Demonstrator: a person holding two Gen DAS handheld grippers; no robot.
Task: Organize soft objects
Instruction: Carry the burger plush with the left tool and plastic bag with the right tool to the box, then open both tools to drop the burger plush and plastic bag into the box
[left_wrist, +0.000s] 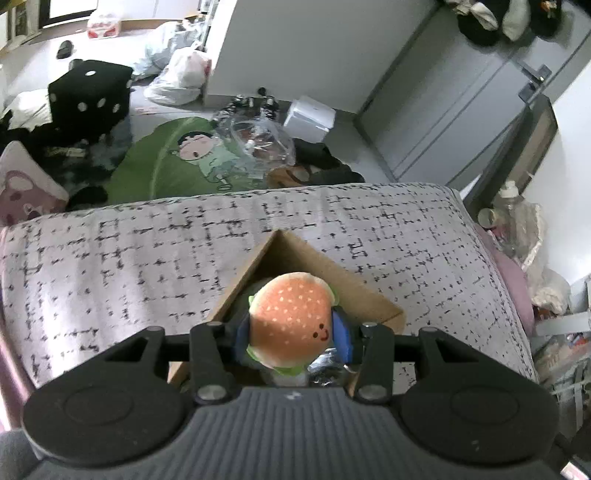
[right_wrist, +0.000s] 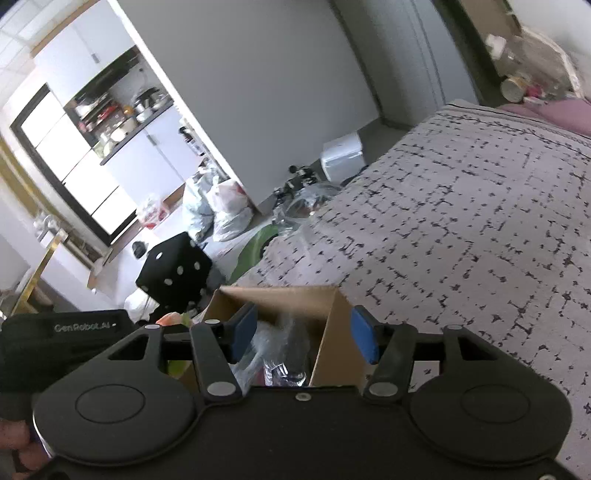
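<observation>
My left gripper (left_wrist: 291, 334) is shut on a plush hamburger (left_wrist: 290, 321) with a small smiling face, held over an open cardboard box (left_wrist: 373, 291) on the bed. The box holds dark items and shiny plastic wrap (left_wrist: 325, 369). In the right wrist view my right gripper (right_wrist: 304, 334) is open and empty. Its blue pads (right_wrist: 364, 334) straddle the near wall of the same box (right_wrist: 332, 332), one pad inside, one outside. The left gripper's body (right_wrist: 66, 332) shows at the left, with a bit of the plush (right_wrist: 170, 318) behind it.
The bed (left_wrist: 110, 266) has a grey cover with black marks. On the floor beyond lie a black dice-shaped stool (left_wrist: 90, 98), a green leaf-shaped cushion (left_wrist: 166, 162), plastic bags (left_wrist: 181, 79) and a white box (left_wrist: 310, 118). A cluttered bedside (left_wrist: 517, 221) stands to the right.
</observation>
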